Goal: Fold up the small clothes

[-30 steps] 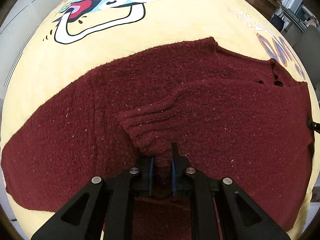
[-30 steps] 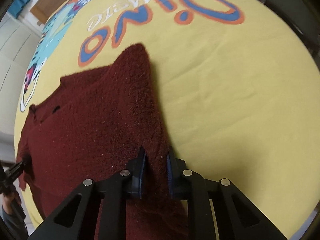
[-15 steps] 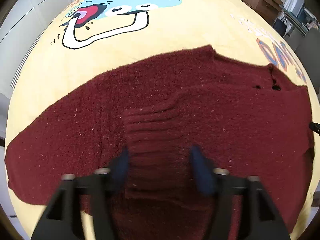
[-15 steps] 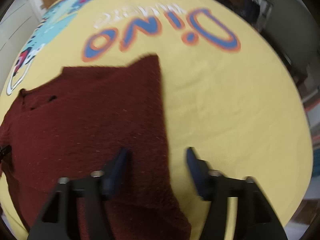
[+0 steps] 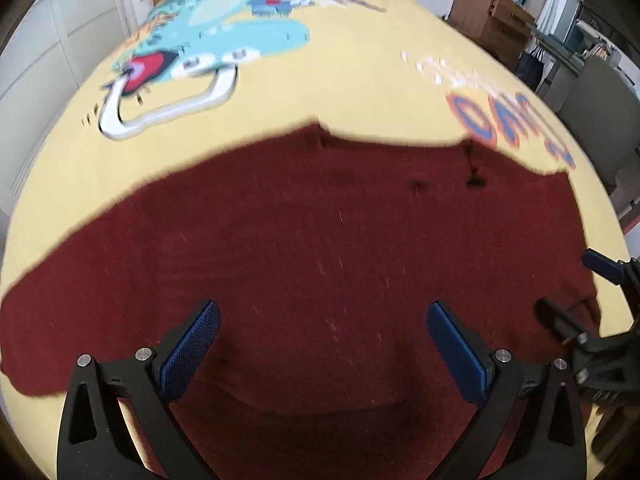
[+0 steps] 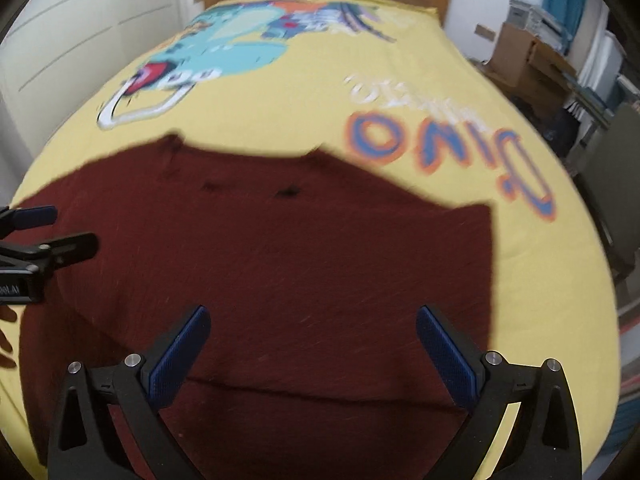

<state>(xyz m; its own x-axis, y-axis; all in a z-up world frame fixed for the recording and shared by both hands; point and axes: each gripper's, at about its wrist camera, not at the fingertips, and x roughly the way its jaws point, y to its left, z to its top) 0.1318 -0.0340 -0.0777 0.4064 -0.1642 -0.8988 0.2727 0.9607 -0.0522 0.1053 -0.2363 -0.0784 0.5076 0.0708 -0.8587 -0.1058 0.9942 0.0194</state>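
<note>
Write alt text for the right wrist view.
A dark red knit sweater lies spread on a yellow dinosaur-print bedspread. The right gripper hangs open above it, holding nothing. The left gripper pokes in at the left edge.

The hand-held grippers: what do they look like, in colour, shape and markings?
Both look alike. The left hand-held gripper and the right hand-held gripper have black frames with triangular cut-outs and silver round screw heads. Each finger carries a flat blue pad with a fine grid texture. No cables show. No sleeve is visible.
</note>
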